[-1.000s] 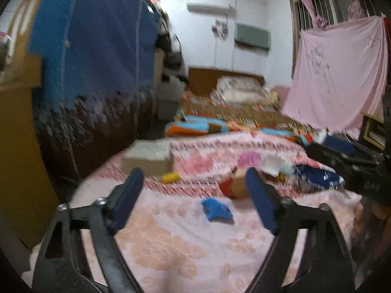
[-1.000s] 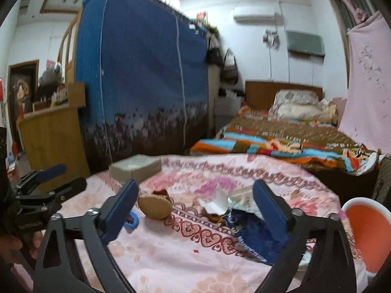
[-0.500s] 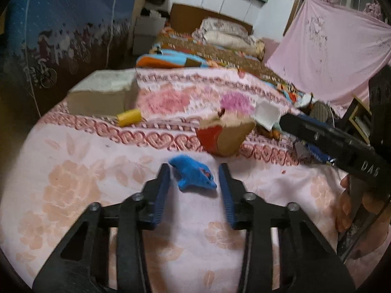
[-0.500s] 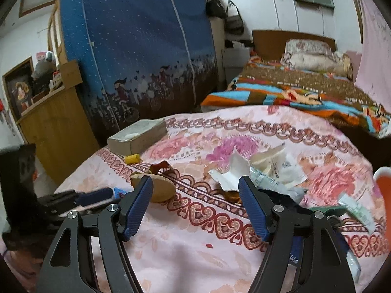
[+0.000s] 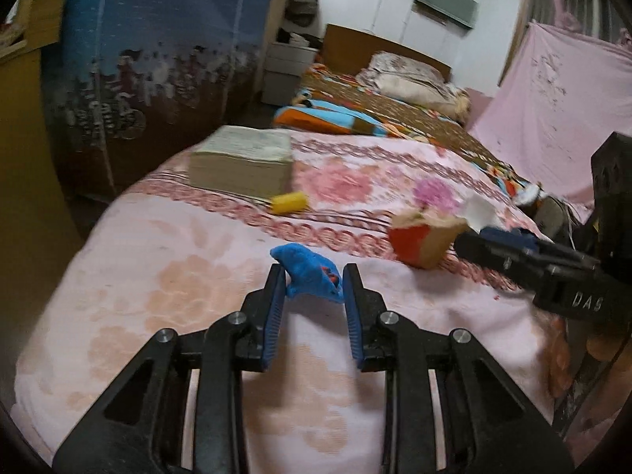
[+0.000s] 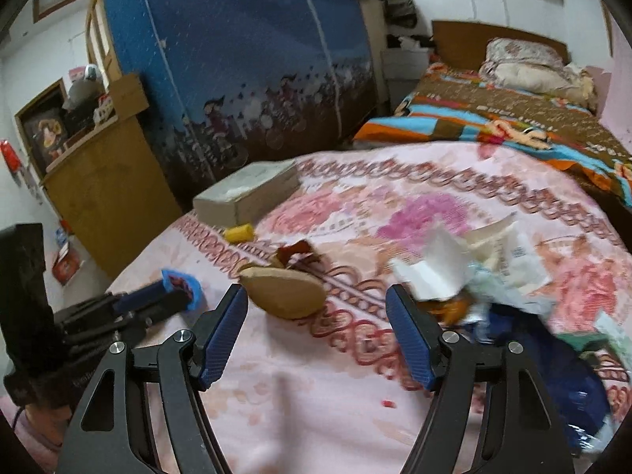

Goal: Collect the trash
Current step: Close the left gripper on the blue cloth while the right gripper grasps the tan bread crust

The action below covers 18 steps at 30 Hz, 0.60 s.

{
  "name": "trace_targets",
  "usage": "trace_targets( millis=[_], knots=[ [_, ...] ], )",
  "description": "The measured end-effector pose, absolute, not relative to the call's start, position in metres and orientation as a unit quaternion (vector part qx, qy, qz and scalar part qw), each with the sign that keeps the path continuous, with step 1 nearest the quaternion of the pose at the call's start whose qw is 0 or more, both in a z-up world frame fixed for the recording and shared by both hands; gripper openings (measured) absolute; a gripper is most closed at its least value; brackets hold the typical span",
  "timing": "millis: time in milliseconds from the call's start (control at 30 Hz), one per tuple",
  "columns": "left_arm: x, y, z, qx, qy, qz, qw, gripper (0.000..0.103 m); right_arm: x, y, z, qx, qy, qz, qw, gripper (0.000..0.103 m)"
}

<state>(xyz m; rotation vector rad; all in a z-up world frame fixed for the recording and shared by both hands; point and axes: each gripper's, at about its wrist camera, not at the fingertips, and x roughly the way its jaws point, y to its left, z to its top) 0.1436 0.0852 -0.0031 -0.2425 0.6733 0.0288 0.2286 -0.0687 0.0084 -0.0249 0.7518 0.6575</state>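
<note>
Nearest in the left wrist view, the left gripper (image 5: pixel 312 276) has its fingers drawn narrow around a crumpled blue scrap (image 5: pixel 310 274), which sits between the pads at their tips and looks pinched, just above the pink floral bedspread (image 5: pixel 189 316). The scrap looks thin, light and soft, likely a wrapper or bit of foil; it should crush rather than resist, so a pinch across its bunched middle seems the safest hold, since a loose edge could slip out. In the right wrist view the right gripper (image 6: pixel 316 300) has its fingers spread wide and empty, with a squashed tan paper cup (image 6: pixel 282 294) lying on its side between and just beyond the tips. The cup looks light and already flattened, best taken across its body. To the right of it lies a heap of white paper and plastic scraps (image 6: pixel 466 268), flimsy and apt to shed pieces if grabbed at the edge. Farther off, a small yellow roll (image 6: pixel 238 233) rests just beside a grey-green box (image 6: pixel 247 189) near the far left edge of the bedspread.
</note>
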Motion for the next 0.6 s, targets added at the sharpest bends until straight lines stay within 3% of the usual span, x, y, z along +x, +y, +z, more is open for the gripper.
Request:
trace_targets(
  millis=[300,367,600],
  knots=[
    [0.142,0.102,-0.010,-0.147,0.333,0.030,0.931,0.014,0.241,-0.028,-0.008,-0.046,0.404,0.322,0.855,0.070],
    [0.142,0.102,-0.011,-0.148,0.335,0.029,0.930,0.014,0.241,-0.025,-0.011,-0.060,0.405,0.313,0.857,0.053],
    [0.141,0.097,-0.007,-0.138,0.326,0.027,0.935,0.014,0.236,-0.040,-0.004,-0.031,0.378,0.320,0.868,0.051]
  ],
)
